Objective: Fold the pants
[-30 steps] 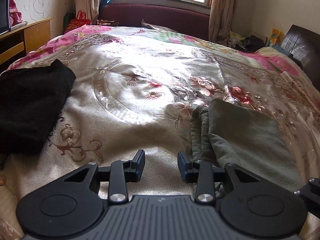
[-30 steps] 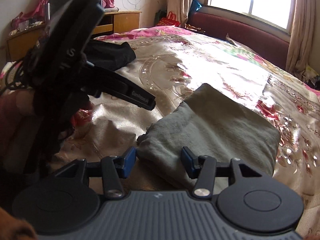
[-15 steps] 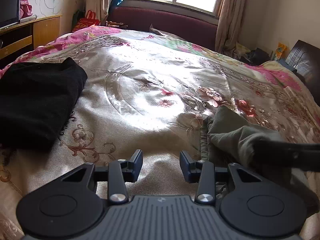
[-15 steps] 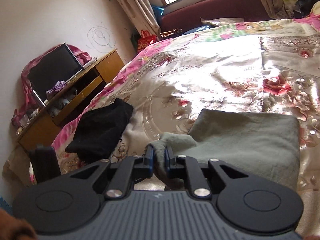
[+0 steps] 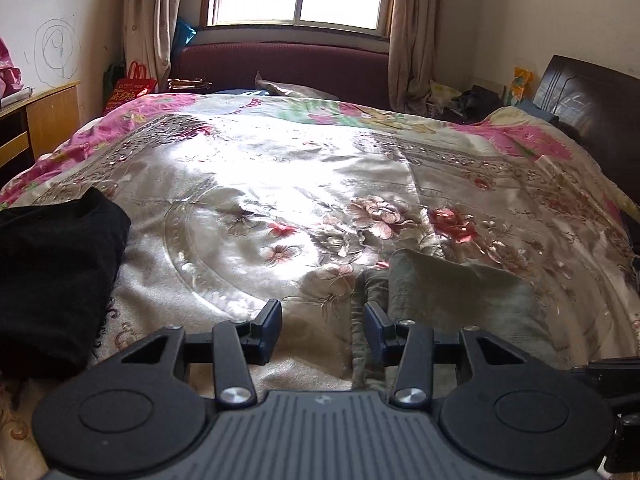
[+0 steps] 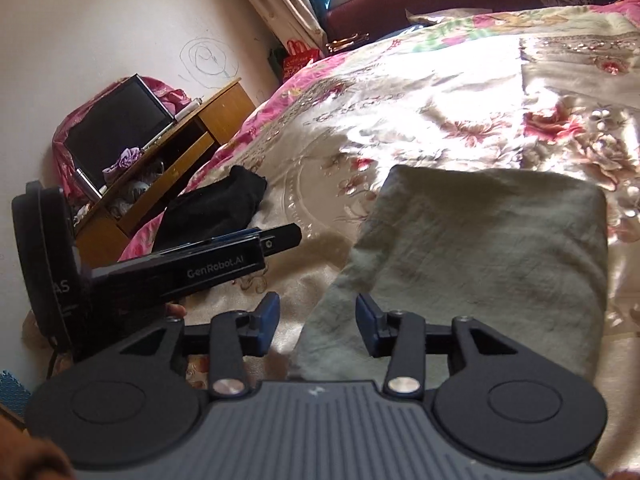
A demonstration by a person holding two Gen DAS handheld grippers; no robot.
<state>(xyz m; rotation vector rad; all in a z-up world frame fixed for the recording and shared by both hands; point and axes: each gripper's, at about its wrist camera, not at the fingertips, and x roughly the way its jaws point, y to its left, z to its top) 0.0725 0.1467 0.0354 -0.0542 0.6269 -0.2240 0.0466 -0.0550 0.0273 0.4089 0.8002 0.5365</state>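
The grey-green pants (image 6: 492, 256) lie folded into a flat rectangle on the flowered bedspread (image 5: 280, 184) of the bed. The right gripper (image 6: 318, 330) hangs just above their near left corner: that corner sits in the gap between its 2 fingers (image 6: 266, 322), with most of the cloth stretching ahead and to the right of them. The fingers are spreading apart and the pads do not press on the fabric, so nothing is held.

The left gripper (image 5: 322, 334) hovers at the pants' (image 5: 452, 300) left edge. A bunched fold of the edge lies by its right finger (image 5: 376, 330), while the left finger stands over bare bedspread. Its fingers are opening too, about halfway, gripping nothing.

Well to the left of both sets of fingers sits a black garment (image 5: 52, 280). In the right wrist view the left gripper's body (image 6: 192, 268) shows just left of the fingers.
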